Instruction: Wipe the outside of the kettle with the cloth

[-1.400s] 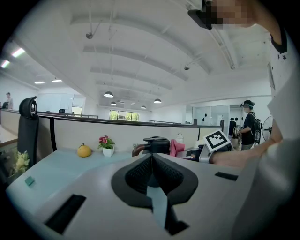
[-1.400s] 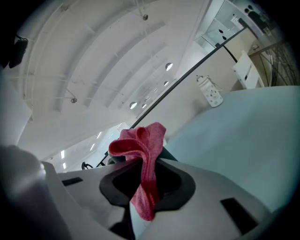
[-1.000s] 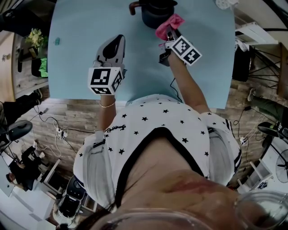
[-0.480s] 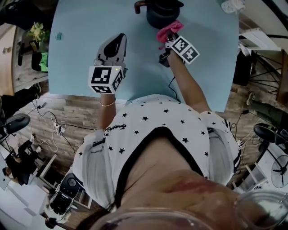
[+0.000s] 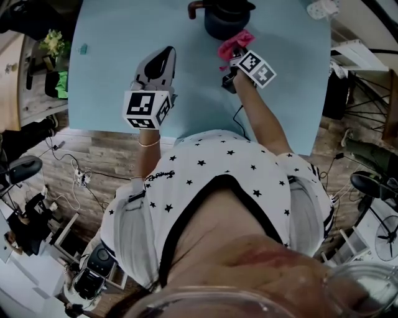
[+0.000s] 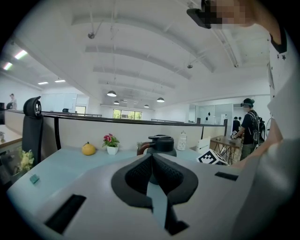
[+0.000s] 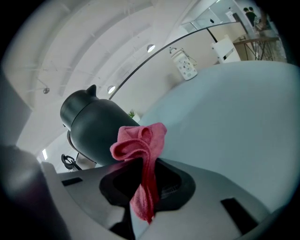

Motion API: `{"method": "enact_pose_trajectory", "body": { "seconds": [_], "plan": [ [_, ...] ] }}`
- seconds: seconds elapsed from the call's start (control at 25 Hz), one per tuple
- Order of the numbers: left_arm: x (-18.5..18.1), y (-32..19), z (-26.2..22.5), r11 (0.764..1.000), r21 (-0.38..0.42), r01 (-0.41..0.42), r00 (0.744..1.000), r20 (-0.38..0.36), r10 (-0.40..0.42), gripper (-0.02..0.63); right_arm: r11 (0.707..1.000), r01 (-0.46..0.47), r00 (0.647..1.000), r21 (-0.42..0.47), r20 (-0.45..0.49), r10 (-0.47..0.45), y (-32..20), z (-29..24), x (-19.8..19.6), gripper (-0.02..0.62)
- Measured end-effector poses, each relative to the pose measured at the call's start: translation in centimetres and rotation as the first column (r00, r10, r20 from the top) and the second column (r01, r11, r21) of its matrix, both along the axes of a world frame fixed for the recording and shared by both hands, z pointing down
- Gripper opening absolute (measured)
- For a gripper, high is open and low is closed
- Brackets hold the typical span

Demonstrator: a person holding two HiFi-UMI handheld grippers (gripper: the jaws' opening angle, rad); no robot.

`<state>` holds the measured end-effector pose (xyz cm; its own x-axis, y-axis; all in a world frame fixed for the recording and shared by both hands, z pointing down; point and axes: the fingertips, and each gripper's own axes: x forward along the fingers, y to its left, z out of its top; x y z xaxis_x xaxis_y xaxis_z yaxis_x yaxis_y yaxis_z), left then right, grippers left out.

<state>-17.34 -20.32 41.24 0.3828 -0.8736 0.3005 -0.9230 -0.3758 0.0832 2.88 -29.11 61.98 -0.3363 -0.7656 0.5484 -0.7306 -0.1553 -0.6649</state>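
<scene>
A dark kettle (image 5: 225,17) with a brown handle stands at the far edge of the pale blue table (image 5: 118,49); it also shows as the kettle (image 7: 96,129) and, farther off, the kettle (image 6: 159,144). My right gripper (image 5: 235,51) is shut on a pink cloth (image 5: 234,43), bunched cloth (image 7: 140,140) sitting right beside the kettle's side; contact cannot be told. My left gripper (image 5: 163,57) rests lower left of the kettle, apart from it, jaws shut with nothing between them (image 6: 151,161).
A small flower pot (image 6: 111,146) and a yellow fruit-shaped thing (image 6: 88,149) stand at the table's far left. A white lantern (image 7: 186,64) is on the far right. A small green item (image 5: 81,48) lies near the left edge.
The right gripper with the cloth has shifted slightly toward the kettle's right side. The left gripper has stayed put.
</scene>
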Motion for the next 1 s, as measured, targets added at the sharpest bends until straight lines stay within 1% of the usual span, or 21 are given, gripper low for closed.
{"method": "enact_pose_trajectory", "body": {
  "seconds": [0.08,0.16,0.36,0.56,0.72,0.84,1.0],
  "plan": [
    [0.1,0.0,-0.2,1.0,0.006,-0.005,1.0,-0.001,0.005,0.029,1.0,-0.021,1.0,0.007,0.001,0.021,0.3,-0.4,0.7,0.066],
    [0.2,0.1,-0.4,1.0,0.013,-0.012,1.0,-0.003,0.012,0.029,0.999,-0.04,0.999,0.036,-0.003,0.04,0.7,-1.6,1.5,0.066],
    [0.5,0.6,-0.9,0.999,0.029,-0.028,1.0,-0.007,0.028,0.029,0.983,-0.061,0.998,0.174,0.022,0.058,1.3,-6.9,2.1,0.066],
    [0.6,1.4,-1.3,0.998,0.044,-0.038,0.999,-0.012,0.038,0.029,0.944,-0.038,0.999,0.328,0.045,0.024,1.6,-12.8,0.9,0.066],
    [0.2,1.8,-1.5,0.998,0.048,-0.032,0.999,-0.011,0.033,0.029,0.903,0.052,0.997,0.427,0.025,-0.069,1.1,-16.2,-1.9,0.066],
    [-0.1,2.1,-1.6,0.998,0.048,-0.027,1.0,-0.008,0.027,0.029,0.89,0.102,0.992,0.444,0.026,-0.127,0.5,-16.9,-4.0,0.066],
    [-1.1,2.5,-1.7,0.999,0.049,-0.011,1.0,-0.004,0.012,0.029,0.9,0.123,0.987,0.418,0.046,-0.157,0.0,-16.3,-6.1,0.066]
  ]
}}
